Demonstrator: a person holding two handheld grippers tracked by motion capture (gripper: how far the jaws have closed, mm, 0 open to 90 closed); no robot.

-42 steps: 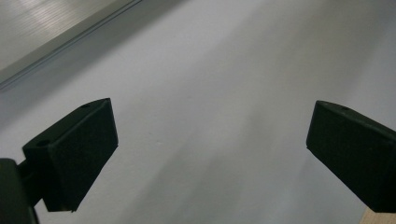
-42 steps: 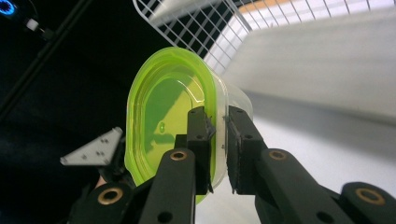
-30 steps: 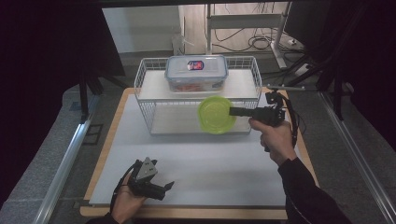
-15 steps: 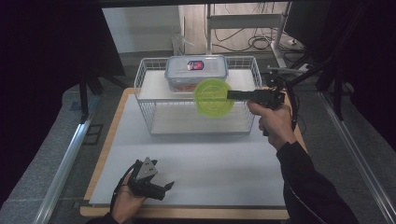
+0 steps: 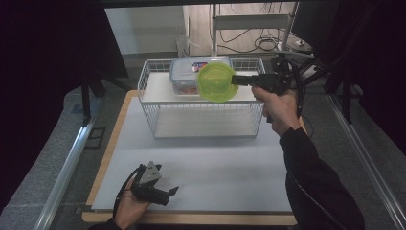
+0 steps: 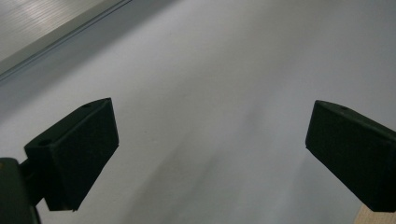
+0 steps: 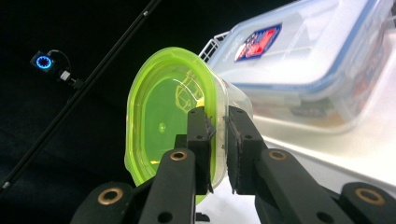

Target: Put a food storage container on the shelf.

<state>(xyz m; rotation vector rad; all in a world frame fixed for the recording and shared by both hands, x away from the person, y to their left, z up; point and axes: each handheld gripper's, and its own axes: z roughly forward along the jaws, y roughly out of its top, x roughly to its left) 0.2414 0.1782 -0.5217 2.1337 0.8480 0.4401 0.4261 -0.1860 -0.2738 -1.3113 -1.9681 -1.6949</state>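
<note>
Right gripper [image 5: 235,79] pinches the green lid [image 5: 216,82] by its rim only, above the rack [image 5: 201,125]; it could twist loose. Left gripper [image 5: 168,191] idle, unclenched.

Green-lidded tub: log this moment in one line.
right tongs: shut on green-lidded tub | above wire rack | left tongs: open, empty

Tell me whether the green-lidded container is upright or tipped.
Tipped on its side: the green-lidded container is gripped at the rim by the right gripper.
</note>
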